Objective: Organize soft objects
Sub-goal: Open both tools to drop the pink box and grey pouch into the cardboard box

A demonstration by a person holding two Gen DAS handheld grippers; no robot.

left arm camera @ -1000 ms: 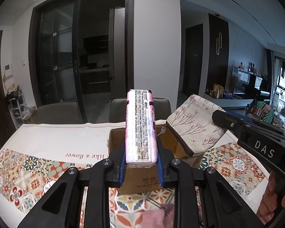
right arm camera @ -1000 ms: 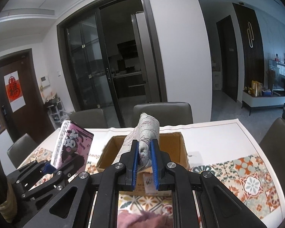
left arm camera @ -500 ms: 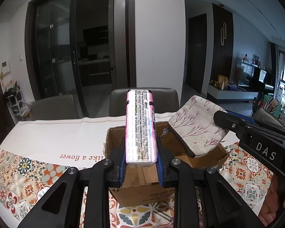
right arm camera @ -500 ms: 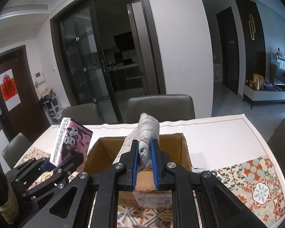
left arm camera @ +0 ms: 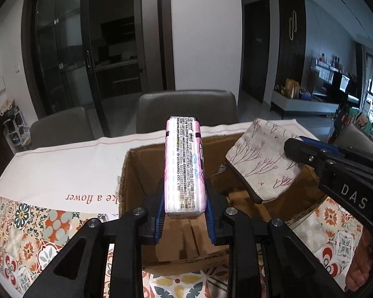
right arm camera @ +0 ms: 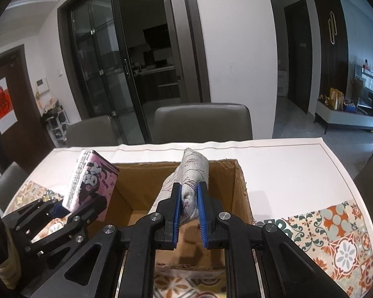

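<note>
Dining room: dark glass sliding doors (right arm camera: pixel 126 74) far, white wall (right arm camera: pixel 236 49) right of them, grey padded chairs (left arm camera: pixel 186 109) along the far table edge. Table (right arm camera: pixel 286 159) under a white cloth with patterned tile border. Open brown cardboard box (left arm camera: pixel 136 173) at centre, near side. Beige floral fabric pouch (left arm camera: pixel 263 164) held over the box's right half, pinched between the closed blue pads of the right gripper (right arm camera: pixel 189 208). Pink printed tissue pack (left arm camera: pixel 184 164) held over the box's left half, clamped upright by the left gripper (left arm camera: pixel 185 213).
</note>
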